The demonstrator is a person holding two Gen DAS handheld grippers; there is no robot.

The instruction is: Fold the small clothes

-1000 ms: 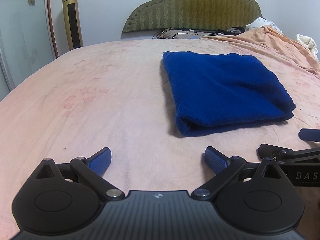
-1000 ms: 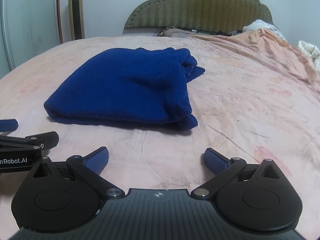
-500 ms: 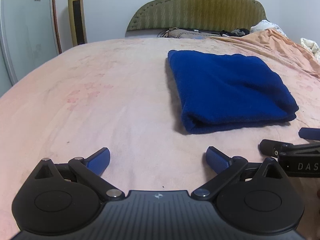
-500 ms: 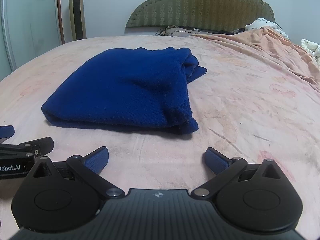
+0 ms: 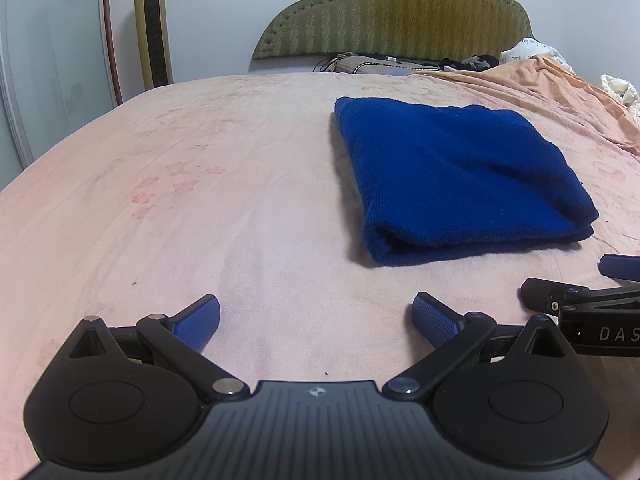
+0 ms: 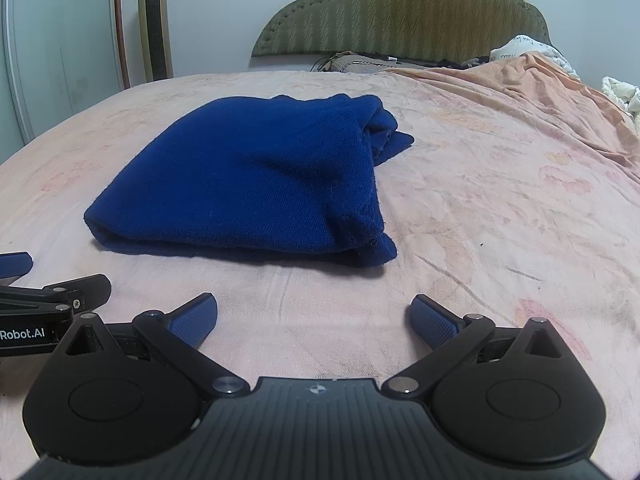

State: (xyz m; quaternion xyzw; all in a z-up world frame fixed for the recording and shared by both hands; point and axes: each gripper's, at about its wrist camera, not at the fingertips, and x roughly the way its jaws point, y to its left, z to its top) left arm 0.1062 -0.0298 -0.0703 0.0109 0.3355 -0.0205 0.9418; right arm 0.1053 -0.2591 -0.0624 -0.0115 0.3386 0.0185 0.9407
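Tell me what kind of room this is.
Almost certainly a bedroom: the folded blue garment lies on a bed with a pink sheet, an upholstered headboard stands against the wall, and a gold tower fan stands beside it.

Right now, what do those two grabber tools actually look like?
Both match: a ribbed black body with two round black discs, silver pivot pins and black link arms ending in blue textured pads. Left gripper; right gripper. White lettering marks their sides. No cables or sleeves show.

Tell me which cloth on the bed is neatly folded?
The dark blue knitted garment, a flat rectangular stack on the pink bedsheet; the white bedding at the right edge is crumpled.
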